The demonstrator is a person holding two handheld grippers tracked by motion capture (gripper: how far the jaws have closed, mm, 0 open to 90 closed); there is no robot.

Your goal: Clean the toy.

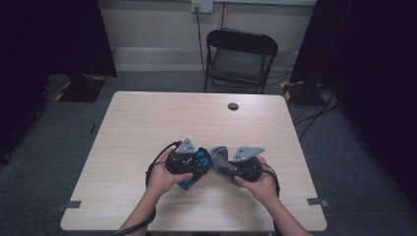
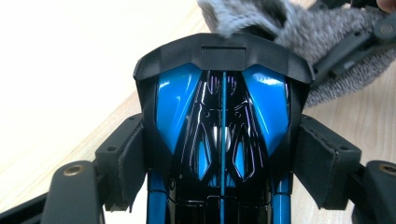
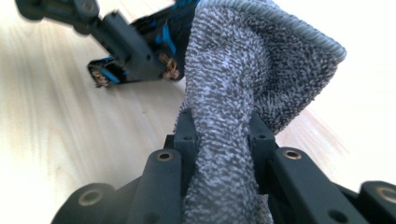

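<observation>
A glossy blue-and-black toy car body (image 2: 222,126) sits between the pads of my left gripper (image 2: 223,163), which is shut on its sides. In the high view the left gripper (image 1: 189,164) holds the car (image 1: 196,169) just above the table's near middle. My right gripper (image 3: 223,137) is shut on a folded grey terry cloth (image 3: 243,79). The cloth (image 2: 299,28) rests against the car's far end. In the high view the right gripper (image 1: 231,167) and cloth (image 1: 220,158) meet the car from the right.
The light wooden table (image 1: 147,118) has a round cable hole (image 1: 233,106) near its far edge. A black folding chair (image 1: 240,56) stands beyond the table. Dark curtains flank both sides of the room.
</observation>
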